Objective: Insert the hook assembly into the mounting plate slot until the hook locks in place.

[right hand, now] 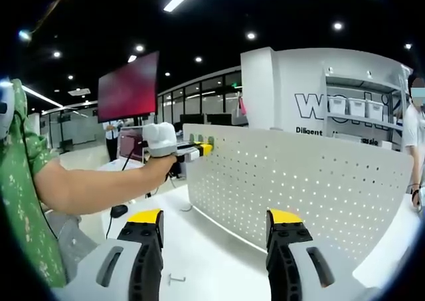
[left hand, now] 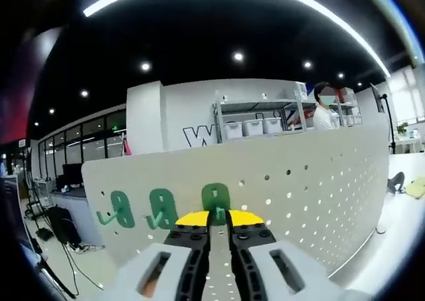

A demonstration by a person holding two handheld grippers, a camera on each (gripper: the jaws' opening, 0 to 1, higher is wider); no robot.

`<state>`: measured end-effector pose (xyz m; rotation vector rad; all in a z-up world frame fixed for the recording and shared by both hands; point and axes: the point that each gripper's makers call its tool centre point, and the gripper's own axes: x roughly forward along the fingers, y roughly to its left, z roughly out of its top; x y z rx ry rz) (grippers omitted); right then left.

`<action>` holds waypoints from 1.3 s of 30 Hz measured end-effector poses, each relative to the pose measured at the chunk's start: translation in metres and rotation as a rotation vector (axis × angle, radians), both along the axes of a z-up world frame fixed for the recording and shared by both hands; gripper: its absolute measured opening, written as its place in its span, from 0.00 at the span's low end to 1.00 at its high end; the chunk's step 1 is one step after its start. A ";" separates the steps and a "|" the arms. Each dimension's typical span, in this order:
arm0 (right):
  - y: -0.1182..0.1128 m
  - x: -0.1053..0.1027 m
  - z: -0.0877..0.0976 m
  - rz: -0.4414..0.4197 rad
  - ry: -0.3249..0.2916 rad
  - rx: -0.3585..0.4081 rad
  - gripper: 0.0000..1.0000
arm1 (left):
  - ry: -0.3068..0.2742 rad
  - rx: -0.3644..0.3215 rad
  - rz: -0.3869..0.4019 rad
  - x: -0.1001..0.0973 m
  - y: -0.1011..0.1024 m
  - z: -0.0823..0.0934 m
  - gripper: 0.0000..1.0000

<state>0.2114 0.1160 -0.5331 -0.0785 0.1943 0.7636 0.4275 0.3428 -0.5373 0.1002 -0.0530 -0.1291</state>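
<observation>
A white pegboard mounting plate [left hand: 299, 181] stands upright on the white table. Three green hook assemblies sit in a row near its left end. My left gripper [left hand: 218, 216] is shut on the rightmost green hook [left hand: 216, 200], whose plate lies against the board; the other two green hooks [left hand: 161, 208] [left hand: 121, 209] hang to its left. In the right gripper view the same pegboard [right hand: 299, 175] faces me, with the left gripper [right hand: 189, 152] held by a gloved hand at its upper left corner beside the green hooks [right hand: 199, 140]. My right gripper [right hand: 215, 218] is open and holds nothing, apart from the board.
A person [left hand: 324, 107] stands behind the board near shelves of white bins [left hand: 252, 125]. A small metal hook [right hand: 176, 279] lies on the white table [right hand: 219, 261] close to my right gripper. A red screen [right hand: 129, 85] hangs at the left.
</observation>
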 end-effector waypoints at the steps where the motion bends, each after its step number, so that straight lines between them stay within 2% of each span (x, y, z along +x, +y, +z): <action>1: 0.000 0.000 0.000 0.000 0.000 0.001 0.64 | 0.000 0.001 -0.002 -0.001 -0.001 0.000 0.11; 12: 0.004 -0.003 0.002 0.007 -0.004 -0.001 0.63 | 0.006 -0.019 -0.022 -0.009 -0.003 -0.003 0.22; 20: 0.007 -0.005 0.003 0.014 -0.009 -0.002 0.63 | 0.033 -0.041 -0.061 -0.020 -0.009 -0.011 0.32; 27: 0.009 -0.006 0.003 0.018 -0.009 -0.002 0.63 | 0.052 -0.043 -0.118 -0.034 -0.021 -0.018 0.40; 39: 0.015 -0.010 0.003 0.034 -0.013 -0.003 0.63 | 0.076 -0.040 -0.184 -0.066 -0.029 -0.028 0.50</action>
